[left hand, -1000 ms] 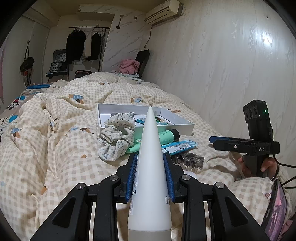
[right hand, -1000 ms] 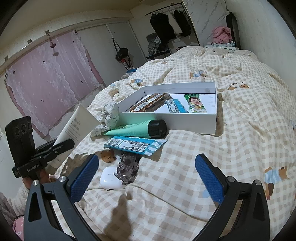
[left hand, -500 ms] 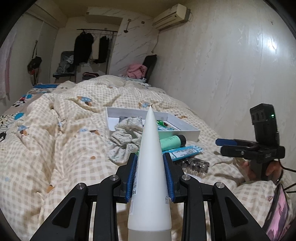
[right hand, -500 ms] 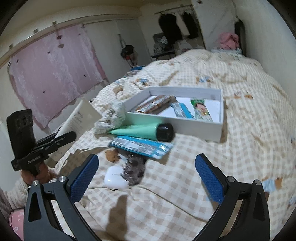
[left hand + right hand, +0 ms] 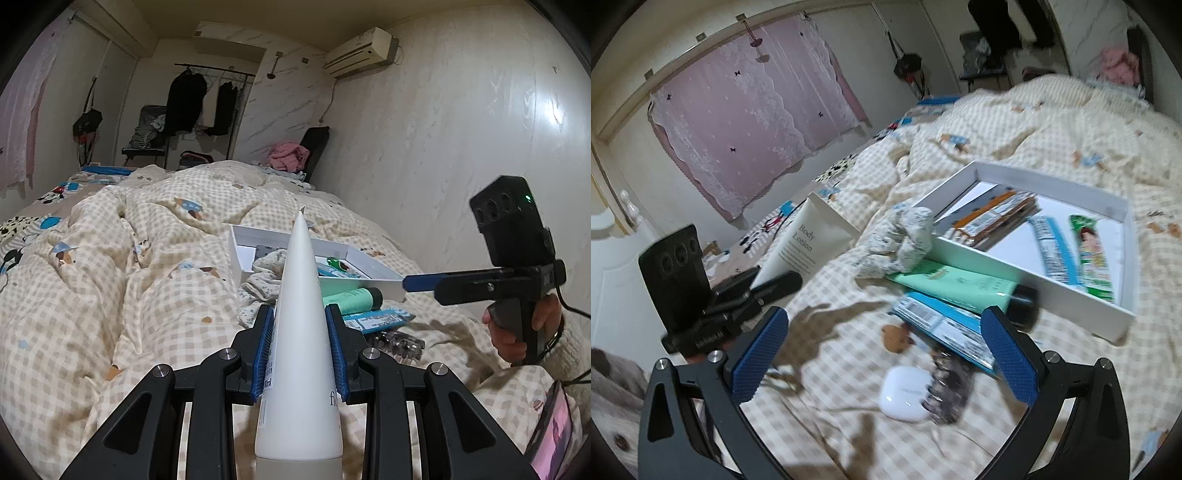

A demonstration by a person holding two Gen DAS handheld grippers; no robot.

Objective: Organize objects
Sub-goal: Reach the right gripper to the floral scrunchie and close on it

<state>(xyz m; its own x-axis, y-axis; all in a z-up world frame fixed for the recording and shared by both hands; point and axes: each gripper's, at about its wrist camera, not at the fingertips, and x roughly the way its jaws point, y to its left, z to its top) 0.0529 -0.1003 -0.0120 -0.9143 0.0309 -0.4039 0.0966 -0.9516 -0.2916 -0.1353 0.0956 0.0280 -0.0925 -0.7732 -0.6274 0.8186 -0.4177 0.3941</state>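
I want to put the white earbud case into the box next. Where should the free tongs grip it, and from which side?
Grip the white earbud case across its short rounded sides, coming from above with the open right tongs. It lies flat on the soft quilt, and the hair claw sits right against one side, so probably place one pad carefully between them.

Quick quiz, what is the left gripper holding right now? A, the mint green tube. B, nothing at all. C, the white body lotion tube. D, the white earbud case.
C: the left gripper is clamped on the white body lotion tube, while the mint green tube and the earbud case lie on the checked duvet.
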